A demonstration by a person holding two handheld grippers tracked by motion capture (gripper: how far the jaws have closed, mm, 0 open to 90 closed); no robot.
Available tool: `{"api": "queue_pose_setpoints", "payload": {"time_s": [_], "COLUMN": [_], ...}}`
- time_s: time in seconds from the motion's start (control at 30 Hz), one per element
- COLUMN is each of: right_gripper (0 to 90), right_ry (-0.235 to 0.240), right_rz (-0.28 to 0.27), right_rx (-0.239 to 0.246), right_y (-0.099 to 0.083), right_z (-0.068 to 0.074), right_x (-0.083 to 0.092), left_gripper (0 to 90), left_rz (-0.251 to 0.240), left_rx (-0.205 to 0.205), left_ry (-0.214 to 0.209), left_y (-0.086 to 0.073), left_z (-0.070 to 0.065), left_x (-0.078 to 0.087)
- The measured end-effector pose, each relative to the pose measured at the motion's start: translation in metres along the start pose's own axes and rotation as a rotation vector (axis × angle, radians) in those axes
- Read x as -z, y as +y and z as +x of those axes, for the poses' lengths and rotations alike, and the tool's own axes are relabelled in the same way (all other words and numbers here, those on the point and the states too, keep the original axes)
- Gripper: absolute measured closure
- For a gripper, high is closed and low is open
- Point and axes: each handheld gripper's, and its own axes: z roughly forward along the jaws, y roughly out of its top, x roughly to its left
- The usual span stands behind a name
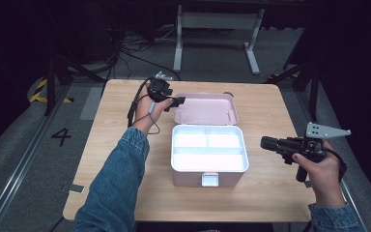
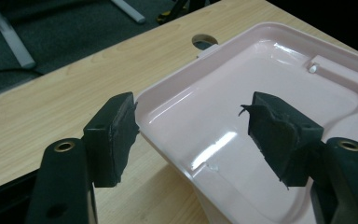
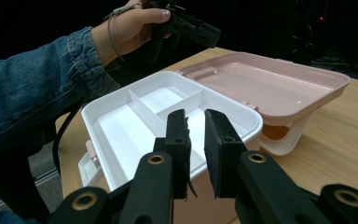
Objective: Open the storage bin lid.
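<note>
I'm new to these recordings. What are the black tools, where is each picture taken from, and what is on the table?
A person holds a two-jaw hand gripper in each hand. One picture looks down from above; the other two come from cameras riding on each gripper.

On the wooden table sits a pink box with its lid swung open, and a white divided tray inside that looks empty.

The left gripper hovers at the lid's corner, jaws wide apart. The right gripper waits beside the box, jaws slightly parted. Neither holds anything.
</note>
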Motion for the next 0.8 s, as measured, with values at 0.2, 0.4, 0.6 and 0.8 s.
{"api": "queue_pose_setpoints", "payload": {"time_s": [0.2, 0.4, 0.6, 0.8], "right_gripper": [79.6, 78.2, 76.4, 74.9], "right_ry": [-0.003, -0.005, -0.030, -0.061], "right_rz": [-0.003, 0.005, 0.011, 0.018], "right_rx": [0.003, 0.001, 0.013, 0.018], "right_y": [0.003, 0.007, 0.012, 0.016], "right_z": [-0.004, -0.011, -0.016, -0.021], "right_x": [-0.002, -0.008, -0.010, -0.009], "left_gripper": [32.3, 32.1, 32.2, 32.2], "left_rz": [-0.041, -0.081, -0.094, -0.096], "left_rx": [-0.043, -0.079, -0.143, -0.178], "left_ry": [-0.011, -0.033, -0.051, -0.056], "left_y": [0.002, 0.001, -0.006, -0.018], "left_z": [-0.008, -0.020, -0.034, -0.044], "left_x": [0.028, 0.061, 0.097, 0.126]}}
